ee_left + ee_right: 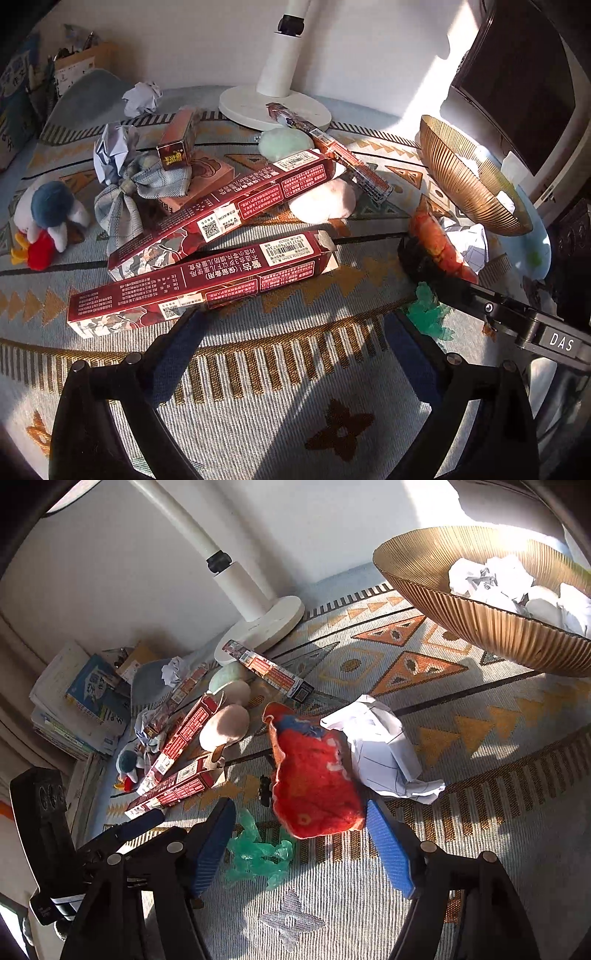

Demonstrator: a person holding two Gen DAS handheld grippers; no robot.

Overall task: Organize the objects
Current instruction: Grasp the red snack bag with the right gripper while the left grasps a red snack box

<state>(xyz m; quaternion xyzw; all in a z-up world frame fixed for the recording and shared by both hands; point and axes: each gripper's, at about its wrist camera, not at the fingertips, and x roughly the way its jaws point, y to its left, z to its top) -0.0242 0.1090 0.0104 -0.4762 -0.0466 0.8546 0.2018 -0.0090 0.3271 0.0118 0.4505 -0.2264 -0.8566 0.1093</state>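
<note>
Two grippers work this patterned woven rug (pixel 461 768). Right gripper (pixel 299 843) has blue fingers apart around the near end of the red-orange felt pouch (pixel 314 775), pads seemingly not pressing yet; square up before squeezing. Left gripper (pixel 291 332), also spread, hovers beside a long maroon printed carton (pixel 207 280). Ribbed gold bowl (pixel 480 620) runs off frame.

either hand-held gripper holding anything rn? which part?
Nothing held. Right hand-held gripper is open around the near end of the red felt pouch, pads not pressing it. Left hand-held gripper is open.
</note>
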